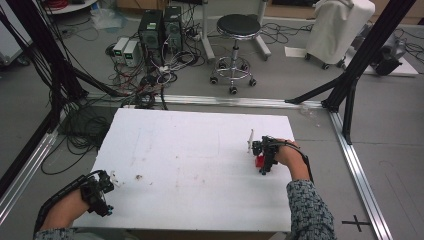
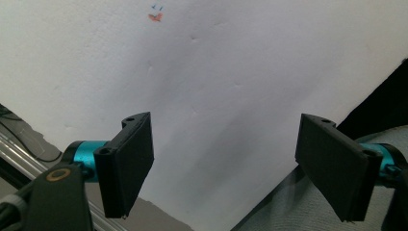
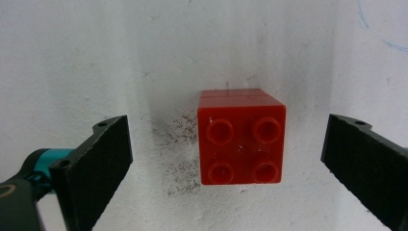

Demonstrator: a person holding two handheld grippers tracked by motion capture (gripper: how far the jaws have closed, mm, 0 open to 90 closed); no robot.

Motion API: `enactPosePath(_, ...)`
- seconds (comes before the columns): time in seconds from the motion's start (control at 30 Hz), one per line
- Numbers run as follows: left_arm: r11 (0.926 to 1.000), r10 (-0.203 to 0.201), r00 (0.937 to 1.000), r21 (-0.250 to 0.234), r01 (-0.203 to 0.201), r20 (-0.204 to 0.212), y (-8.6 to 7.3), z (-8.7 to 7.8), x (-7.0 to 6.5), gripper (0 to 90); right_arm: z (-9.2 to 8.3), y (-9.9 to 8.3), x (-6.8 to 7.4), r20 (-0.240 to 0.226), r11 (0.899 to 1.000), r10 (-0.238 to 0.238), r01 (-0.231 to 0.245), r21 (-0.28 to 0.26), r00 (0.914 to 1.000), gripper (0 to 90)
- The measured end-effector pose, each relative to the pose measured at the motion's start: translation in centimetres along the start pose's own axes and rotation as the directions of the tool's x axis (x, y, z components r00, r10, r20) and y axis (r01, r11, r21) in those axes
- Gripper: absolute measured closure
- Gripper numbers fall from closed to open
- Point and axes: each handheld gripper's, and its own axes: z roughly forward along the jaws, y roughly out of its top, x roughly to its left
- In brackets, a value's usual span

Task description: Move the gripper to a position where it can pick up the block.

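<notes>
A red four-stud brick (image 3: 240, 143) sits on the white table (image 1: 200, 150), studs up, between the wide-apart jaws of my right gripper (image 3: 226, 168). Neither jaw touches it. In the high view the right gripper (image 1: 265, 155) hovers over the red brick (image 1: 259, 161) near the table's right edge. My left gripper (image 1: 100, 192) is at the table's front left corner, open, with nothing between its jaws; in the left gripper view it (image 2: 226, 168) looks down on bare white table.
A small white upright piece (image 1: 250, 141) stands just left of the right gripper. Small marks (image 1: 138, 177) dot the table near the left gripper. Beyond the table are a stool (image 1: 235, 47), computer boxes (image 1: 160, 30) and tangled cables on the floor.
</notes>
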Motion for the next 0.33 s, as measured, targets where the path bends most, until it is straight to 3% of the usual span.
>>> enactPosePath(0.33, 0.9999, -0.003, 1.0000, -0.010, 0.003, -0.001, 0.03, -0.21, -0.10, 21.4, -0.47, -0.19, 0.46, 0.019, 1.000, 0.003, -0.003, -0.010, 0.9998, 3.0)
